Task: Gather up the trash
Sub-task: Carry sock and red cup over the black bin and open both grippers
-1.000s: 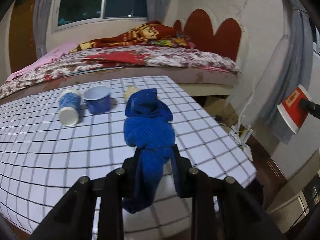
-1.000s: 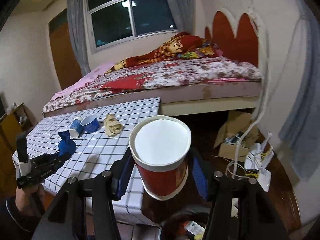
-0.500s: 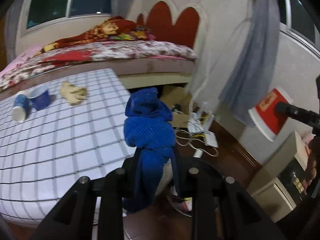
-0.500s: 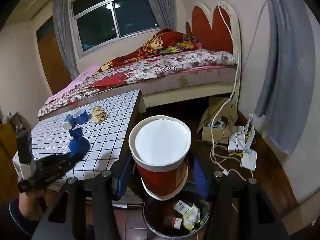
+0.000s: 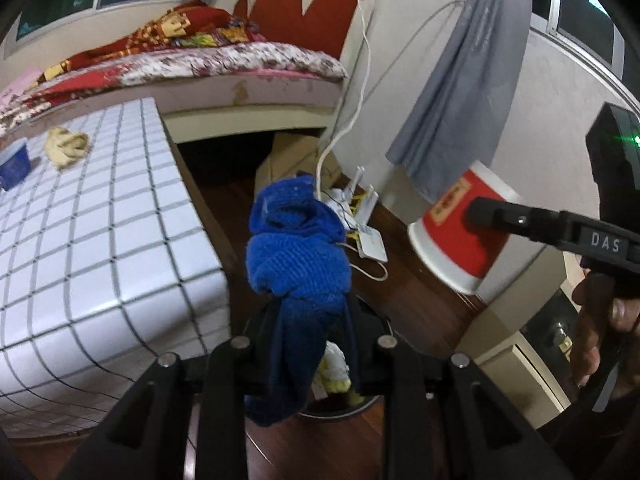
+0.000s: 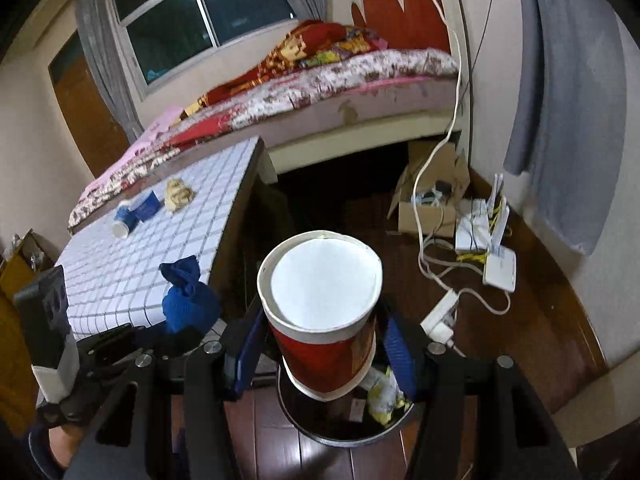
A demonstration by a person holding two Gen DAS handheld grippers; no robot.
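You've got dim warm indoor light, w/ a ceiling lamp mirrored in the dark window (image 6: 208,4). Heavy fisheye bend and black vignette at the corners in both views. Left view's motion-blurred on the checked table (image 5: 100,216); a green LED flares on the right gripper (image 5: 496,216) body.

left claw (image 5: 310,344) clamped, right claw (image 6: 324,354) clamped
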